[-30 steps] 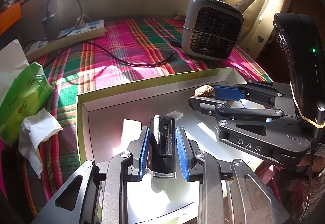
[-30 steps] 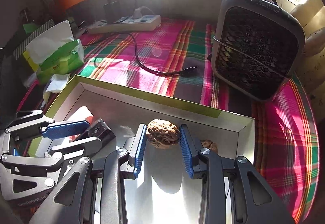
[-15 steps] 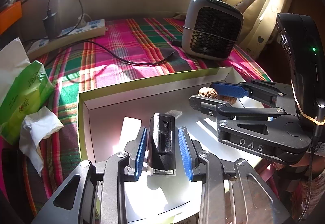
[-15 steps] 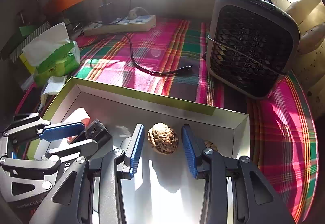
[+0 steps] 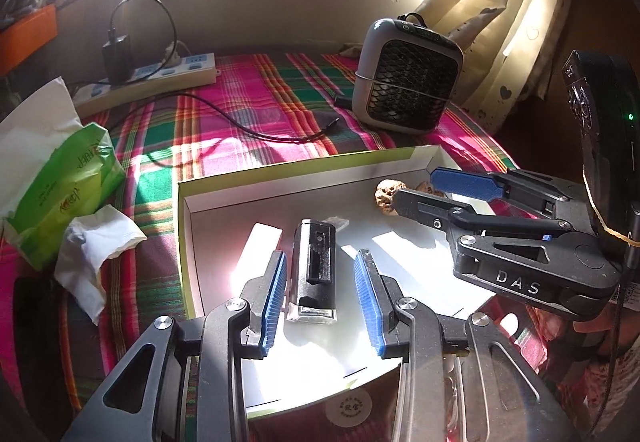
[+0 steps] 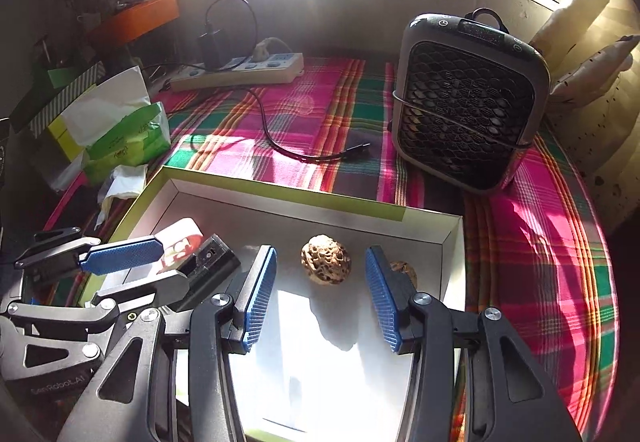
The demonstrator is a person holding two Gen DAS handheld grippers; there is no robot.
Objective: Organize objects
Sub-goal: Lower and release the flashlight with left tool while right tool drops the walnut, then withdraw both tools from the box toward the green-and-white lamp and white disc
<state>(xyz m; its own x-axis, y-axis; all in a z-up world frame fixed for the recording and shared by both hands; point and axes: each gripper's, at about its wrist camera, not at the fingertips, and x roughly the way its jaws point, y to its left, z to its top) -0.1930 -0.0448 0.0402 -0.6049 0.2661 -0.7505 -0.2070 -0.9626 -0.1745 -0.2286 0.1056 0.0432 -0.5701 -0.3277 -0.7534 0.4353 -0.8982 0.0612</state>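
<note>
Holding both jaws apart over the white box, my left gripper straddling the black clip-like device and my right gripper the walnut, I judge backing straight out avoids nudging either.

The cloth is plaid in magenta, green and orange; the box has a lime-green rim and white inside; the walnut is tan and pitted; the clip is black on a clear base; the fan is grey with a black honeycomb grille; the tissue pack is green (white tissue showing); the curtain is cream with dark hearts.
</note>
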